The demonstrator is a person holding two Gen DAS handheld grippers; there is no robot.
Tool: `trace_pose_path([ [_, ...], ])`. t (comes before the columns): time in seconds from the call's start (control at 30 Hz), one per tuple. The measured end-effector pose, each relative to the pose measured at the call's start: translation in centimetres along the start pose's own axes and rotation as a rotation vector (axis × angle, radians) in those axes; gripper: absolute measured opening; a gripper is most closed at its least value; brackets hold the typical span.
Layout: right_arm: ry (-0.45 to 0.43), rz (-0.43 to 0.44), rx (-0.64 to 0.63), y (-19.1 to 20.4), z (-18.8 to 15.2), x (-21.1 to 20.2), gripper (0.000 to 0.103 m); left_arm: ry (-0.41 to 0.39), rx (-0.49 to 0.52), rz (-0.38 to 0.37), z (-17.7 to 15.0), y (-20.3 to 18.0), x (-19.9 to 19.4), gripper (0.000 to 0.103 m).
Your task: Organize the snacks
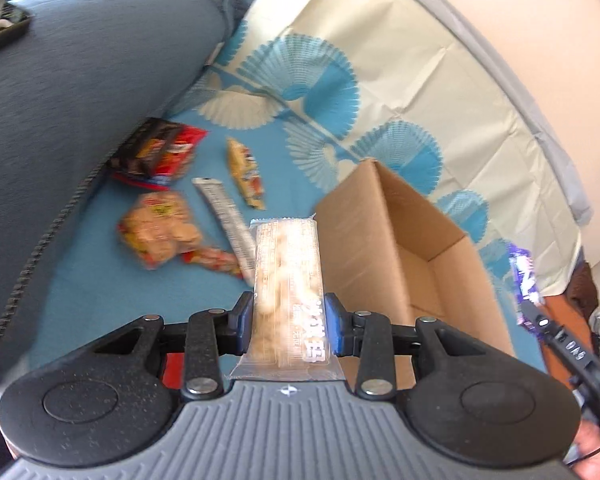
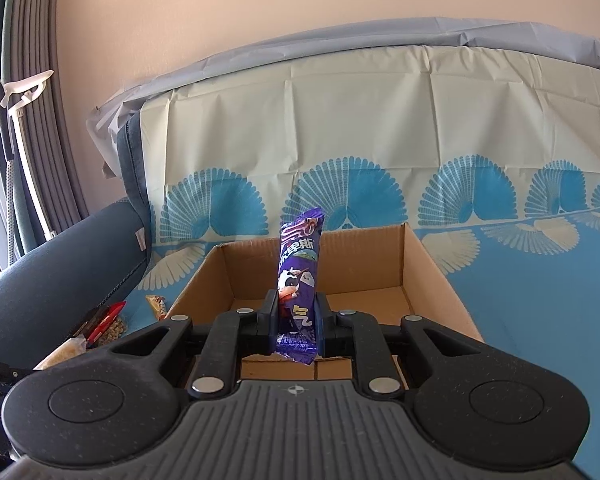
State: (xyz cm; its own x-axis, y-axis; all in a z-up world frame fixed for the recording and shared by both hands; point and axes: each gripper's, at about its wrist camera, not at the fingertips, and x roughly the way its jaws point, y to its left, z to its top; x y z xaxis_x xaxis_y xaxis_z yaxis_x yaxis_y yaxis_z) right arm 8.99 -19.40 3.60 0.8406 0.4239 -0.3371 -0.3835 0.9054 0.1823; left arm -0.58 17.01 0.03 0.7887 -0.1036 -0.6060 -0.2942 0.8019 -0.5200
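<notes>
Ok, my left gripper clamps a clear-wrapped pale snack bar; right gripper pinches a purple cow-print wrapper (over the open cardboard box).

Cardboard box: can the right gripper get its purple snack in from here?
Probably yes. The right gripper, shut on the purple snack, faces the cardboard box, whose top is open; what shows of the inside looks bare, and nothing stands between.
</notes>
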Motion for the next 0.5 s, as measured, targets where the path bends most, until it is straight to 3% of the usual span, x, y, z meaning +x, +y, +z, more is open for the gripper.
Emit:
trace_pose_path([
  [0.3,0.001,-0.001,0.051,-1.3,0.1,-0.1,0.018,0.007,-0.017,-0.161,1.5,-7.5,2.3,0.04],
  [0.5,0.003,-0.006,0.09,-1.9,0.3,0.0,0.018,0.03,0.034,-0.211,1.9,-12.0,4.8,0.04],
])
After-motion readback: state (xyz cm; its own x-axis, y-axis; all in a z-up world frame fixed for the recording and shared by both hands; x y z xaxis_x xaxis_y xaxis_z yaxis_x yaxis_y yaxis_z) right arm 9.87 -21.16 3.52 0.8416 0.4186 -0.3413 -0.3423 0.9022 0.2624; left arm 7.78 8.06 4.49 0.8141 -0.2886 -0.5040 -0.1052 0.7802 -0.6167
